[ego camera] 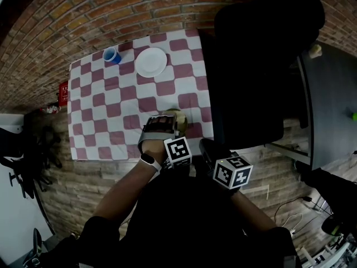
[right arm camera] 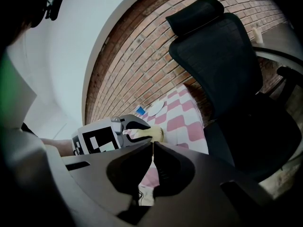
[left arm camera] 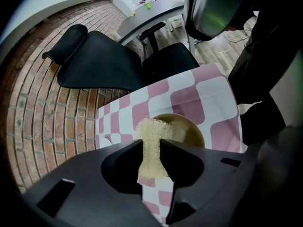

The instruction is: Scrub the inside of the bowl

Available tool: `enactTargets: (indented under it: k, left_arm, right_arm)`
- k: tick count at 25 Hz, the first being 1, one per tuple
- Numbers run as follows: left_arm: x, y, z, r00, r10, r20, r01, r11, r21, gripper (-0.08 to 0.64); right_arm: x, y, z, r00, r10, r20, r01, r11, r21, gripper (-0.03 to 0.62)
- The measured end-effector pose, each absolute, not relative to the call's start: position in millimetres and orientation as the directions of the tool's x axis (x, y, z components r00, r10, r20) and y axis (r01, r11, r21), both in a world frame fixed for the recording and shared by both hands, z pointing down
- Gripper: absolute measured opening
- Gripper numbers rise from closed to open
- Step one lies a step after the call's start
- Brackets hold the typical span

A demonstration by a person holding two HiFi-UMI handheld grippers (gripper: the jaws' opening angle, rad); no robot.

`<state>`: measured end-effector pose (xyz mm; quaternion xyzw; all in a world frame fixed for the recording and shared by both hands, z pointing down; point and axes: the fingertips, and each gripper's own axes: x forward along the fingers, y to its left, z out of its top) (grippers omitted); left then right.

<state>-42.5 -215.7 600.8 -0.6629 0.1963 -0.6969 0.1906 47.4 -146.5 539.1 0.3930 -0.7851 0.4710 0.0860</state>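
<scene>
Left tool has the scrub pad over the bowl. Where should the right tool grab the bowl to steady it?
Probably the thin rim of the bowl on its right side, coming in from the right: it sits open-side up, and the left tool with the scrub pad covers the left side.

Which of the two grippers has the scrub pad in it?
The left gripper: its fingers pinch the pale yellow fibrous scrub pad at the olive-brown bowl. The right gripper is shut on nothing.
</scene>
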Motion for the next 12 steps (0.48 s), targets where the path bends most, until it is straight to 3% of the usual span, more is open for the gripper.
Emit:
enactTargets:
  k: [12]
  left_arm:
    - [-40.2, -204.1, 588.5, 0.005, -0.615, 0.789, 0.017, -0.789, -0.614, 0.114]
  right_arm:
    - [42.5, -146.7, 537.7, -0.681, -0.535, 0.500, -0.693, 0.249, -0.677, 0.032]
